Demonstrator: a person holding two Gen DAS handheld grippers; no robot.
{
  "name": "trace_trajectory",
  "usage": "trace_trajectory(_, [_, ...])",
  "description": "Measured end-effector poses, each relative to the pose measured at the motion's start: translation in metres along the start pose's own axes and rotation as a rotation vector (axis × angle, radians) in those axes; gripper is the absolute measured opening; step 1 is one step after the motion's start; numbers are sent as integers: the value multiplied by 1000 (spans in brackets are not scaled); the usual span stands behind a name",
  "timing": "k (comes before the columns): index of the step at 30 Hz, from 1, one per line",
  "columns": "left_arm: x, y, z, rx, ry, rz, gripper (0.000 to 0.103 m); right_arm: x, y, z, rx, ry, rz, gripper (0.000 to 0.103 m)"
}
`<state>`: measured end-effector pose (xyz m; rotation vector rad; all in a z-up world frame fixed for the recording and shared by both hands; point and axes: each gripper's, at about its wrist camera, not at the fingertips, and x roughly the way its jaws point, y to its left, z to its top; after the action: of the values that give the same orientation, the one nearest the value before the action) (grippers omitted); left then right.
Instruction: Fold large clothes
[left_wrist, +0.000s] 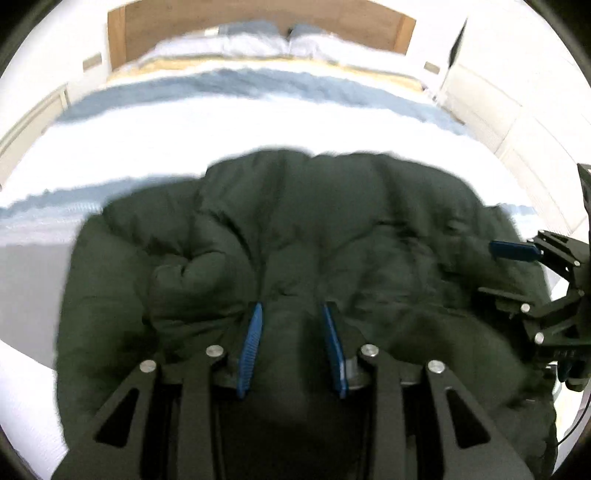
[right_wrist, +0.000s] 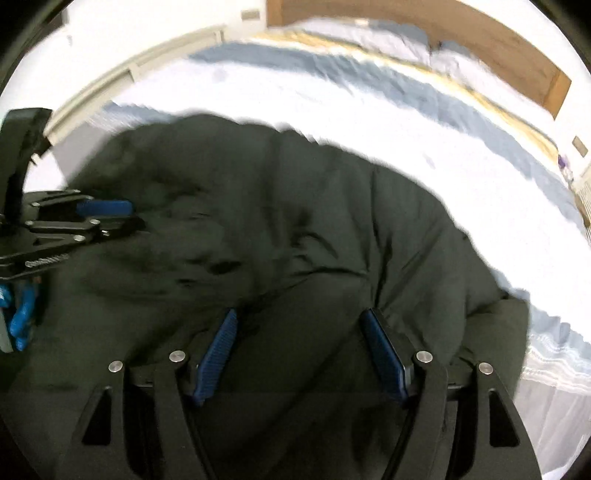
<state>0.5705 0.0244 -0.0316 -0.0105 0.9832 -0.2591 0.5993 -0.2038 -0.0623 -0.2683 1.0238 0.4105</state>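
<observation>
Dark puffy jacket (left_wrist: 295, 229) on bed (left_wrist: 258, 122); left gripper (left_wrist: 291, 310) fingers pinch fold (narrow gap), right gripper (right_wrist: 299, 314) fingers wide.

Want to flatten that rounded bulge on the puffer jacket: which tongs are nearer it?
Left. The left tongs sit just right of the bulge on the dark green puffer jacket; the right tongs are over the jacket's opposite side.
</observation>
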Motion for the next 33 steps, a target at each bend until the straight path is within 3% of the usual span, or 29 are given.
trace_trajectory(4, [-28,-24,10,2,-78,-51,35,-34,20,4,-38,-66,22,71])
trace_trajectory(7, [-15,-35,6,0,-51,-56,37,-41,27,5,-53,-99,34,73])
trace_trajectory(10, [11,-31,-13,-27,23,-42,38,-19,28,-5,-62,-58,6,73])
trace_trajectory(13, [24,-26,-34,-48,29,-41,39,15,13,-21,-45,8,10,75])
trace_trajectory(21, [40,-31,-33,-3,51,-24,40,34,5,-36,-21,11,19,76])
trace_trajectory(25, [24,-34,-22,-19,64,-36,40,26,10,-27,-16,41,-7,76])
trace_trajectory(33, [-42,-17,-43,-36,52,-29,40,-36,25,-44,0,44,-22,76])
